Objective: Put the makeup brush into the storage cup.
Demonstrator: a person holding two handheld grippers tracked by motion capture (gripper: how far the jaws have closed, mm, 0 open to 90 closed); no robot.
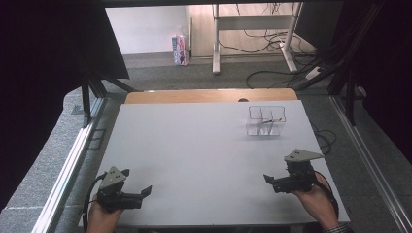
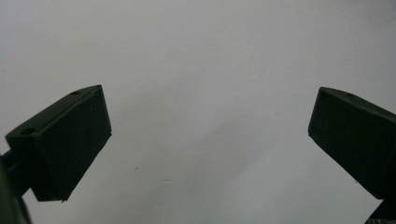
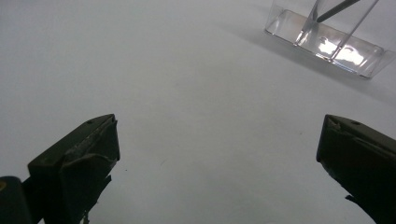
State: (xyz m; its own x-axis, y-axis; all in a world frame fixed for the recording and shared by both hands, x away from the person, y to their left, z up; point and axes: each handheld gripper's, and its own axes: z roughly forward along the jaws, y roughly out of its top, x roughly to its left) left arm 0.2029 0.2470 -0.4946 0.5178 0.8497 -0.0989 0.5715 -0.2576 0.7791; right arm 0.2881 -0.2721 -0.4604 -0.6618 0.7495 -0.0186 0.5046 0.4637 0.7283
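- Your left gripper [image 1: 137, 187] sits low over the near left corner of the worktop [image 1: 194, 145], held in your left hand [image 1: 101, 216] at the bottom edge of the high view.
- Its fingers [image 2: 70, 140] are released and spread wide; in the left gripper view there is bare white surface between them and nothing in their grip.
- Your right gripper [image 1: 270, 182] rests near the near right edge of the worktop, held in your right hand [image 1: 313, 196], with its grey three-cornered plate [image 1: 302, 155] on top.
- Its fingers [image 3: 79, 163] are also released and wide apart, grasping nothing.
- The two grippers are well apart, one at each side, and both point inward toward the middle of the worktop.
- The clear container [image 1: 265, 120] stands on the far right part of the worktop, well apart from both grippers and nearer to your right one. It is see-through, with dividing walls inside.
- In the right gripper view the clear container [image 3: 327, 39] shows at the upper right, beyond the right finger, with thin slanted rods or edges rising inside it; you cannot tell what they are.
- The white worktop surface between your grippers and the container is plain, with a wooden strip [image 1: 209, 95] along its far edge.
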